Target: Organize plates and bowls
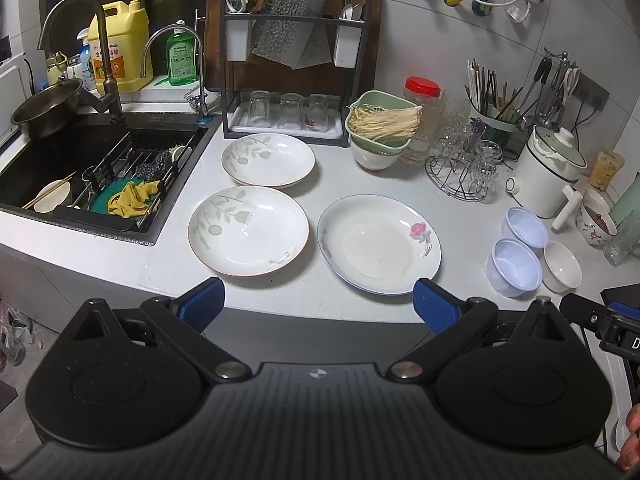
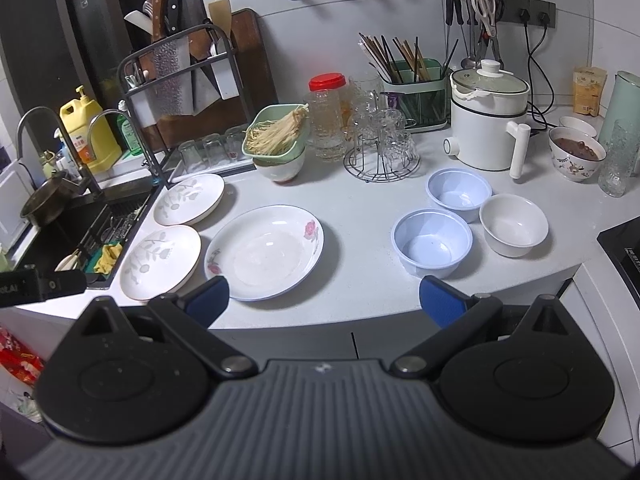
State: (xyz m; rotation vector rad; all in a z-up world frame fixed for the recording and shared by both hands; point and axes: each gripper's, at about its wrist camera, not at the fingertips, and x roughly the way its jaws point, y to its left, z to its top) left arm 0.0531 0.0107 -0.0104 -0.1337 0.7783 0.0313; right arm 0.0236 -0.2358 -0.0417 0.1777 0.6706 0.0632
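Note:
Three plates lie apart on the white counter [image 1: 340, 184]: a far leaf-patterned plate [image 1: 268, 159], a near leaf-patterned plate [image 1: 248, 230] and a rose-patterned plate [image 1: 378, 243]. To the right stand two pale blue bowls [image 2: 459, 194] [image 2: 432, 243] and a small white bowl [image 2: 513, 225]. My left gripper [image 1: 318, 304] hovers open in front of the counter edge, before the near leaf plate and the rose plate. My right gripper [image 2: 324, 298] is open too, short of the edge between the rose plate [image 2: 265, 251] and the nearer blue bowl. Neither holds anything.
A black sink [image 1: 80, 172] with a rack, cloth and bowl lies left. Behind the plates stand a knife-and-glass rack [image 1: 288, 64], a green colander of noodles [image 1: 380, 122] on a bowl, a glass stand [image 2: 380, 148], a white pot [image 2: 486, 120] and a filled patterned bowl [image 2: 576, 154]. A stove edge [image 2: 624, 248] is right.

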